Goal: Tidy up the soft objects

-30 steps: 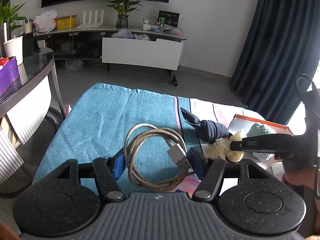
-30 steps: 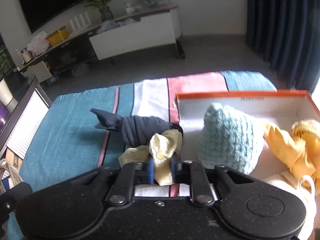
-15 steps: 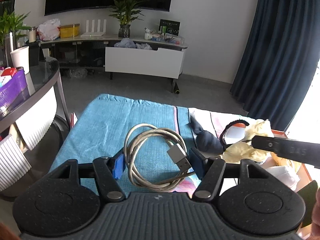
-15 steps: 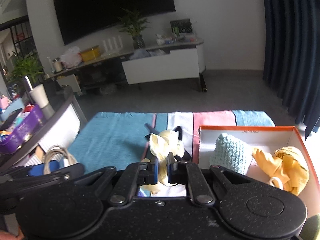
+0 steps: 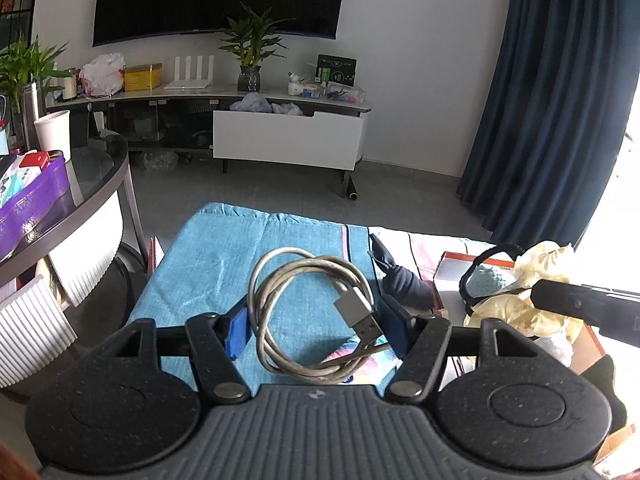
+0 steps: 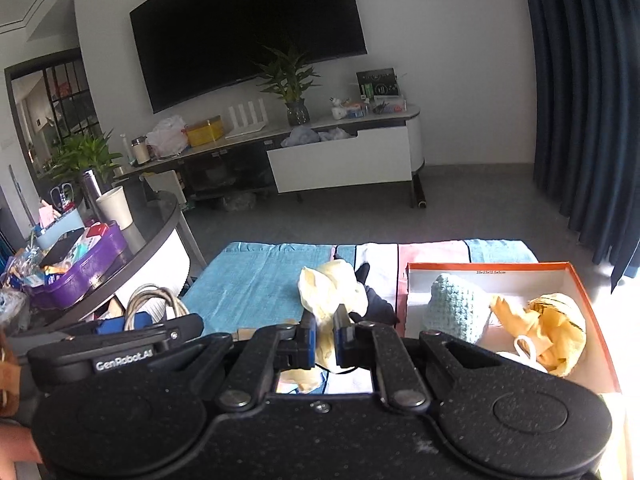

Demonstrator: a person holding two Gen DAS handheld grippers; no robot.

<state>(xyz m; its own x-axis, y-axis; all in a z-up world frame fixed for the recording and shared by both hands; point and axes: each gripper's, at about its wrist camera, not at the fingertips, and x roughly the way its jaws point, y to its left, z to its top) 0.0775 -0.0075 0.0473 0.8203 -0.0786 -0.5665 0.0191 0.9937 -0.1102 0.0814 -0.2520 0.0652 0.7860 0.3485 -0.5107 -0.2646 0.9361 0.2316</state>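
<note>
My right gripper [image 6: 325, 330] is shut on a pale yellow cloth [image 6: 330, 292] and holds it up above the striped table cover, left of the orange box [image 6: 576, 280]; the cloth also shows in the left wrist view [image 5: 532, 304]. The box holds a light blue knitted piece [image 6: 456, 312] and a mustard yellow cloth [image 6: 552, 332]. A dark navy cloth bundle [image 5: 404, 280] lies on the cover beside the box. My left gripper [image 5: 316, 320] holds a coiled grey USB cable [image 5: 304, 312] between its blue pads.
The blue, white and pink cover [image 5: 216, 276] lies over the work table. A round glass table [image 5: 84, 184] with a purple tray and a paper cup stands to the left. A TV cabinet [image 5: 288, 140] stands by the far wall, and dark curtains [image 5: 560, 100] hang on the right.
My right gripper has lifted the pale yellow cloth off the table and carried it up and toward the box. My left gripper has risen a little with the cable.
</note>
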